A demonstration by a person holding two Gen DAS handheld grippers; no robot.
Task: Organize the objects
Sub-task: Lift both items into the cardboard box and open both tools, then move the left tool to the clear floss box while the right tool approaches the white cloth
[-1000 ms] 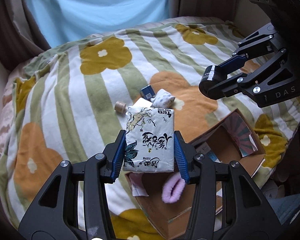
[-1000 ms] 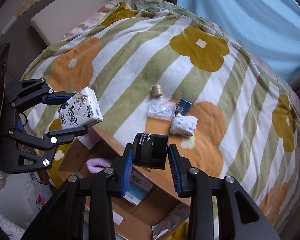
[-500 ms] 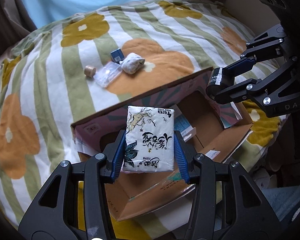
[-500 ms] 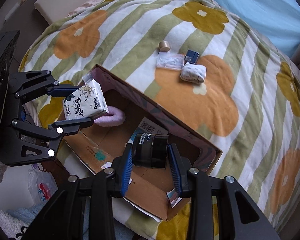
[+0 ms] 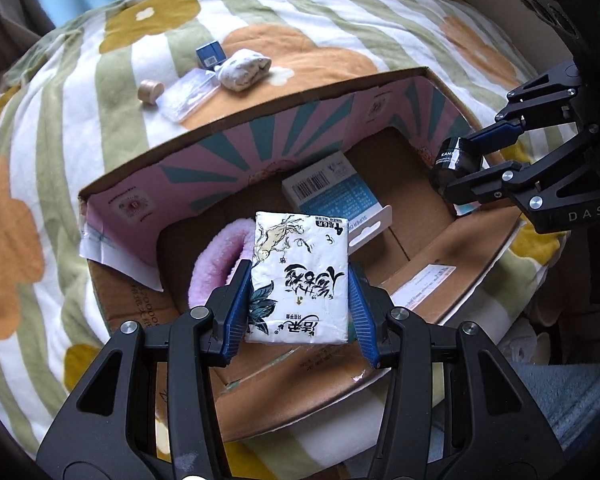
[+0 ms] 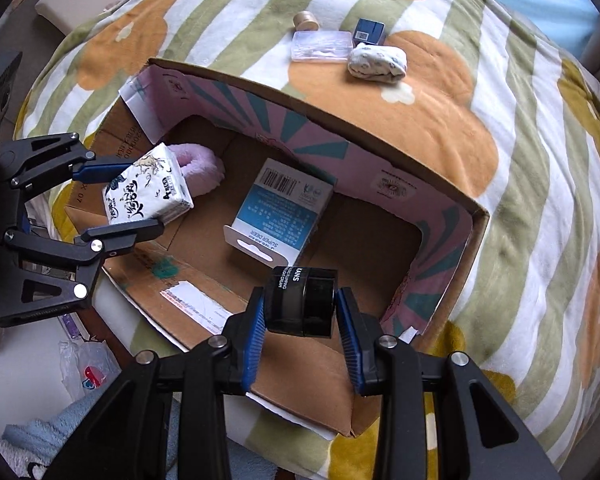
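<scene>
A soft, crinkly white tissue pack (image 5: 299, 276) and a squat, glossy black jar (image 6: 302, 301) hang over an open cardboard box (image 6: 440, 196) on a plush flower-striped blanket (image 6: 520, 120). Inside lie a fluffy pink slipper (image 5: 216, 256) and a flat blue-and-white carton (image 6: 280, 208) — nothing covers the bare floor. The left gripper (image 5: 299, 296) clamps the pack; the right gripper (image 6: 300, 320) clenches the jar.

Black jar (image 6: 302, 302) — pink-teal box wall (image 5: 228, 152) — striped floral blanket (image 5: 60, 128).
</scene>
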